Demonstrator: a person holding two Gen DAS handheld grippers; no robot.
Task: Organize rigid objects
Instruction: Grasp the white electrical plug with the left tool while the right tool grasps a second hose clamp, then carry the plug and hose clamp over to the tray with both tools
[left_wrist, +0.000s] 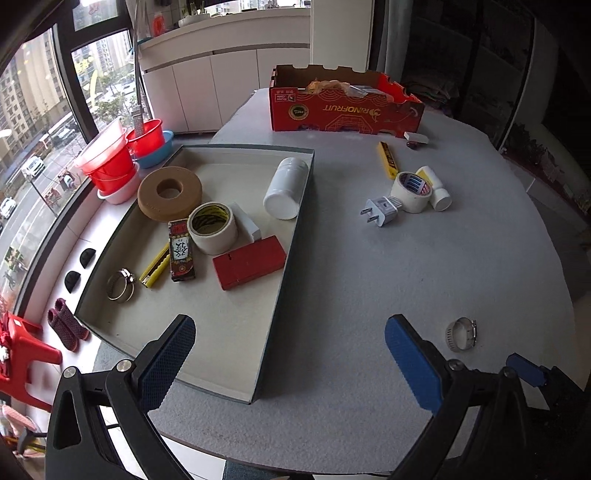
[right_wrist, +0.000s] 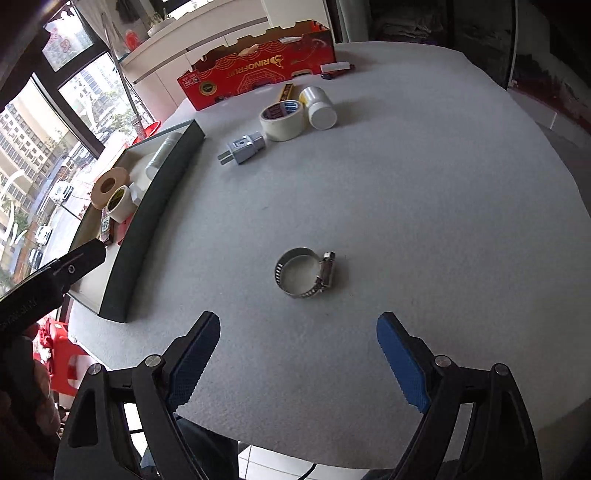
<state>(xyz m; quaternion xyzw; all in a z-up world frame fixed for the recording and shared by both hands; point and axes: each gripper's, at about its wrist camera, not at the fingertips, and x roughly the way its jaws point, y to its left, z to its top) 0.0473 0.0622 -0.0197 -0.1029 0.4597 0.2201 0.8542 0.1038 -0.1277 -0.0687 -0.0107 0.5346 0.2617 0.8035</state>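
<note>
The right gripper (right_wrist: 297, 354) hung over the grey table (right_wrist: 424, 221) with its blue-padded fingers spread wide and nothing between them. Just ahead of it lay a metal hose clamp (right_wrist: 304, 273) flat on the felt, its ring opening facing up and its screw housing on the right side, the screw's long axis running roughly away from the camera.

The left gripper (left_wrist: 290, 354) was likewise wide and empty, hovering over the near corner of the shallow tray (left_wrist: 291, 240). In the tray a second hose clamp (left_wrist: 120, 284) lay flat near the left wall; beside it a yellow utility knife (left_wrist: 154, 271) ran diagonally, and a dark patterned box (left_wrist: 181, 254) pointed away from the camera. A red box (left_wrist: 249, 262), a roll of tape (left_wrist: 212, 227), a brown ring (left_wrist: 170, 194) and a white bottle (left_wrist: 286, 188) lying on its side, its base toward the camera, filled the rest.

Further out on the table sat a plug adapter (left_wrist: 380, 210), prongs pointing left, touching another tape roll (left_wrist: 412, 190).
</note>
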